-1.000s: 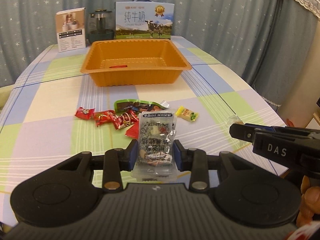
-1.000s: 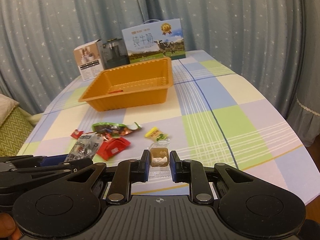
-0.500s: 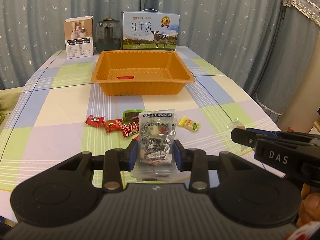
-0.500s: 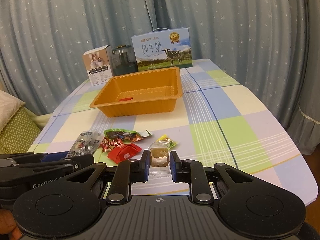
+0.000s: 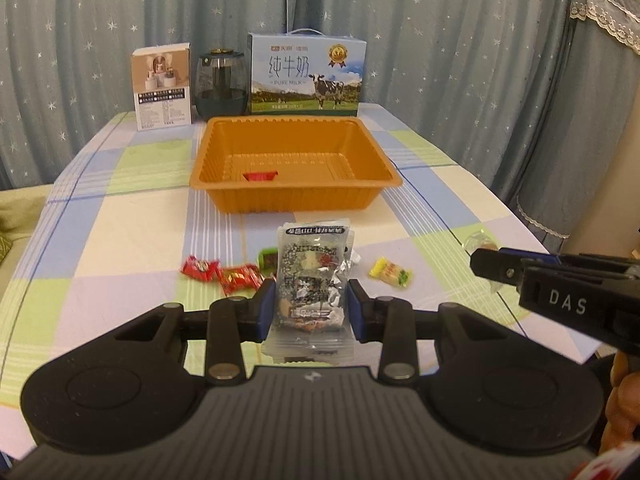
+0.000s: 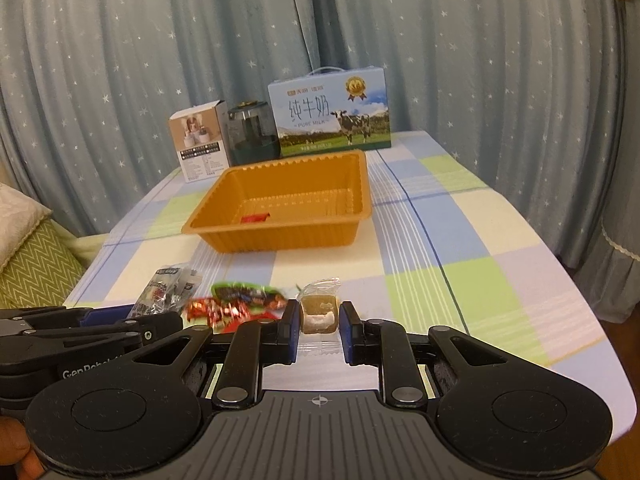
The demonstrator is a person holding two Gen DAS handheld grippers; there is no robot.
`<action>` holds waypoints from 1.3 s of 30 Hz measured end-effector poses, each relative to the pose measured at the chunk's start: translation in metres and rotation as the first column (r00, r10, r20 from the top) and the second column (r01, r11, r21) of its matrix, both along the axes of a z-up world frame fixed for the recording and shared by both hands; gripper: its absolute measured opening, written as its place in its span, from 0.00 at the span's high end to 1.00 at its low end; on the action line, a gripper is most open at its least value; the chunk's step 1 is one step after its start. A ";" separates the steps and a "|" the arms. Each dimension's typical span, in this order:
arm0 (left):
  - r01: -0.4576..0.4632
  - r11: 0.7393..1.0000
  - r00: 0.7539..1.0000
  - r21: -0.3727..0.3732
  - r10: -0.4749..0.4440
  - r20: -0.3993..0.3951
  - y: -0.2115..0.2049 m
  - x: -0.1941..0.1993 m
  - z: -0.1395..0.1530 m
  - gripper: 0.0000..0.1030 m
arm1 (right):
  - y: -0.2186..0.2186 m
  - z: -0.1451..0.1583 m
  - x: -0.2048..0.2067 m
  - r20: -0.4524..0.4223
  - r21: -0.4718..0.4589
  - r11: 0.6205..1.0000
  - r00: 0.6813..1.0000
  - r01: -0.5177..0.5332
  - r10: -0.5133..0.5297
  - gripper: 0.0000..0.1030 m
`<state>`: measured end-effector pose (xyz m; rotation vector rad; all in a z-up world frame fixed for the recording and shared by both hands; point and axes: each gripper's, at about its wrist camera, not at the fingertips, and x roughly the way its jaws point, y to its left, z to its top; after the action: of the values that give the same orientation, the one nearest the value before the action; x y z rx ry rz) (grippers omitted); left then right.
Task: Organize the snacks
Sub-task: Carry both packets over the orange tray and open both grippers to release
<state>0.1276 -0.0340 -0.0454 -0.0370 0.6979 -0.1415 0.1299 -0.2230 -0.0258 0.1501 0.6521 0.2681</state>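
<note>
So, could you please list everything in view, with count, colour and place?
Tray: one, orange, mid-table.
Red packet: one, inside the tray.
Milk box: one, blue, behind the tray.
Dark jar: one, left of the milk box.
White box: one, far left of the row.
Red candies: at least two, on the cloth.
Green packet: one, beside them.
Yellow candy: one, on the cloth.
Nut packet: one, grey-black.
Brown sweet: one, clear wrapper.
Left gripper: black, clamped on the nut packet.
Right gripper: black, clamped on the brown sweet.
</note>
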 end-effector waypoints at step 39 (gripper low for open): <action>0.038 0.997 0.999 -0.066 -0.037 0.014 0.023 0.250 -0.029 0.67 | 0.019 -0.033 0.256 -0.060 0.032 0.997 0.996 -0.070 0.072 0.80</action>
<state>0.3774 -0.0106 -0.0744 -0.0859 0.6811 -0.2008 0.3860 -0.2044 -0.0590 0.1648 0.7153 0.3429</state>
